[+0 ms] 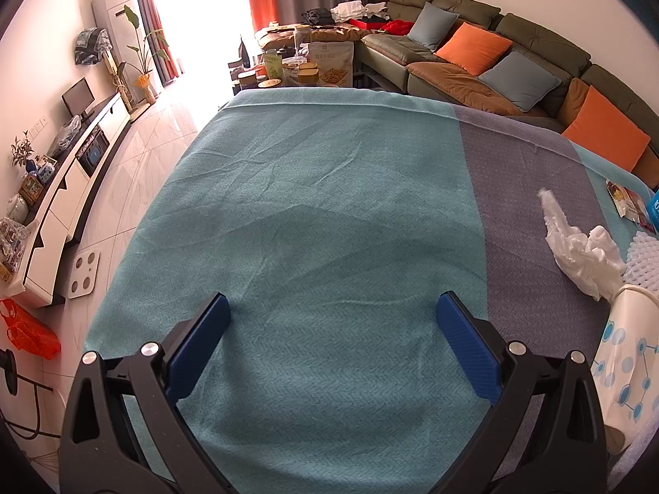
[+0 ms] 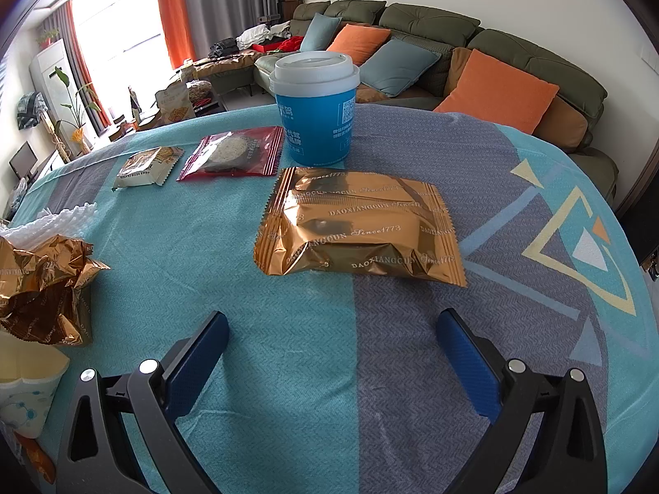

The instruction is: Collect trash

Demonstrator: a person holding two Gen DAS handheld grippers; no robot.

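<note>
Hovering over the teal half of the cloth-covered table (image 1: 329, 189), the left claw (image 1: 333, 308) has its blue fingers spread wide with nothing between them. Off to its right lie a crumpled white tissue (image 1: 585, 255), a piece of white foam netting (image 1: 644, 255) and, at the frame's edge, a white paper bag with blue dots (image 1: 630, 370). The right claw (image 2: 333, 325) is likewise parted and empty, low above the table where teal meets grey. Just ahead of it lies a sealed gold snack packet (image 2: 358, 226) (printed DAOXIANGCUN), and behind that stands a blue cup with a white lid (image 2: 315, 107). To the cup's left lie a red-edged clear wrapper (image 2: 232, 154) and a small pale packet (image 2: 148, 166). A crumpled gold wrapper (image 2: 41, 284) sits at the left, touching the paper bag's rim. A green sofa (image 2: 432, 37) with orange cushions runs behind.
</note>
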